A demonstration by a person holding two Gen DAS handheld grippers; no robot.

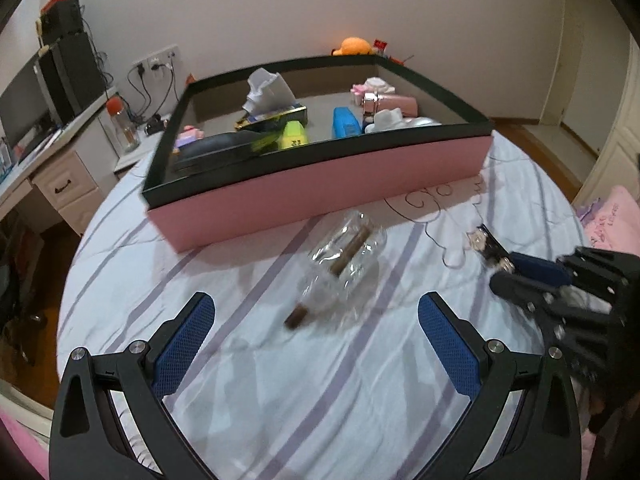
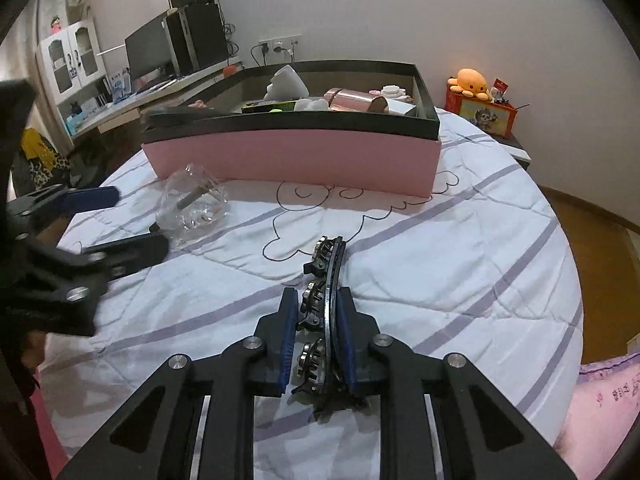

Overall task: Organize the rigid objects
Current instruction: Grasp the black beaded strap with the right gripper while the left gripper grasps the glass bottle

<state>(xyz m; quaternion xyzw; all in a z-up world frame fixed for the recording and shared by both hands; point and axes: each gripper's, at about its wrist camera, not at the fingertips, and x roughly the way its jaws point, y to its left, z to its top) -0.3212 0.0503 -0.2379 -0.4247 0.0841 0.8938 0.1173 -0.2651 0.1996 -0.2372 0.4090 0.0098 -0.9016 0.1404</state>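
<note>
A clear glass bottle with a brown stick inside lay on its side at the centre of the left wrist frame, on the striped bed quilt just in front of the pink box. The left claw stood released, fingers spread either side of it. The right claw was clenched on a dark studded hair clip, low in its frame. Likely step: carrying items to the box. Next, the left claw would need to close squarely on slippery, rollable glass.

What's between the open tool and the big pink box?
In the left wrist view, a clear glass bottle with a brown stick inside lies on the striped sheet, between the left tool and the pink box.
</note>
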